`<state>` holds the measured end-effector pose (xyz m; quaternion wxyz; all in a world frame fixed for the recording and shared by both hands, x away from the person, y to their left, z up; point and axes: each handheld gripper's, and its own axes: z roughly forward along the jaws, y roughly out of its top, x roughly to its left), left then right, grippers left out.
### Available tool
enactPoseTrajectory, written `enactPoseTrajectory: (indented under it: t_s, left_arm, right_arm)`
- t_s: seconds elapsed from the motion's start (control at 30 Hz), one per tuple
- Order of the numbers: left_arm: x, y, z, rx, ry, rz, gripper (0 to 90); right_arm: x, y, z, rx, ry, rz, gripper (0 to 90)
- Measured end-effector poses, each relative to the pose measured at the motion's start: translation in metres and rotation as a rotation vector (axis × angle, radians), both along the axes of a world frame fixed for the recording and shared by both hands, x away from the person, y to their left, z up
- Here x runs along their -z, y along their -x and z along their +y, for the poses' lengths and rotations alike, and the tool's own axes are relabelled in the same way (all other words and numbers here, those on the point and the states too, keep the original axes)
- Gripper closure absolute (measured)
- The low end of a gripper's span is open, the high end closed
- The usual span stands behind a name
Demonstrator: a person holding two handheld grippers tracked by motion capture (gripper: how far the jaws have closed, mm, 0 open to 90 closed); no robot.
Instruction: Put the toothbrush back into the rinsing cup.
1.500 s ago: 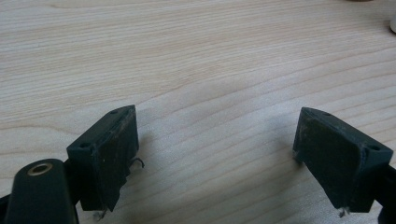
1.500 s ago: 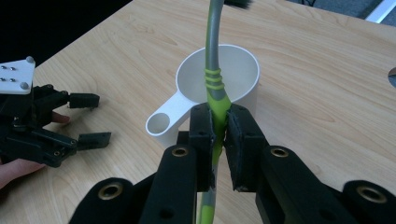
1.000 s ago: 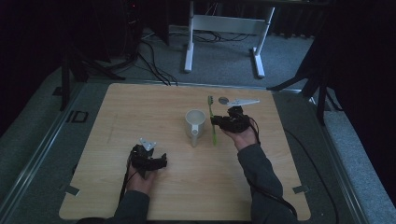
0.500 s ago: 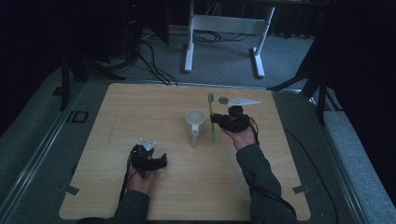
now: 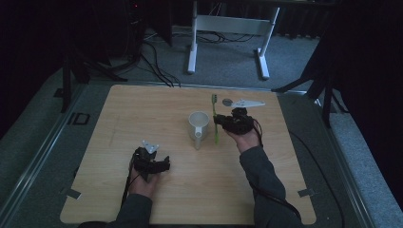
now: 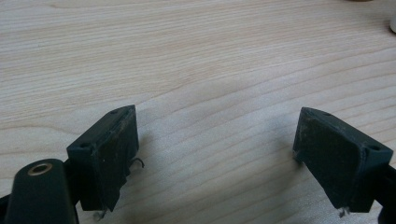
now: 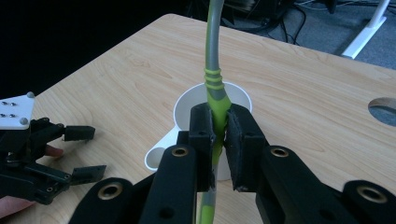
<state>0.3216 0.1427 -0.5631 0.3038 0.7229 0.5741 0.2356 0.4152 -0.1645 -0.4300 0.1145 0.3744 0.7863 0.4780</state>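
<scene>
A green and grey toothbrush [image 7: 214,88] stands clamped between the pads of my right gripper [image 7: 219,135], which is shut on its handle. In the high view the toothbrush [image 5: 215,118] hangs upright just right of a white mug [image 5: 198,124] near the table's middle, with the right gripper [image 5: 223,122] beside it. The mug [image 7: 196,109] sits right behind the toothbrush in the right gripper view. My left gripper [image 5: 156,164] rests low over the wood at the front left, open, nothing between its fingers [image 6: 109,154].
A white flat piece [image 5: 247,102] and a small round hole [image 5: 227,100] lie at the table's far edge behind the right hand. Bare wooden table [image 5: 142,114] surrounds the mug. A white desk frame [image 5: 228,28] stands on the floor beyond.
</scene>
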Motion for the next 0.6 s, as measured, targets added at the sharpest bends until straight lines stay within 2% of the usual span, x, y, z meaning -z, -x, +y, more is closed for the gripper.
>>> enactPoseTrajectory:
  t_s: [0.6]
  left_arm:
    - [0.0, 0.0, 0.0, 0.0, 0.0, 0.0, 14.6]
  right_arm:
    - [-0.0022, 0.0012, 0.0009, 0.016, -0.031, -0.044, 81.0]
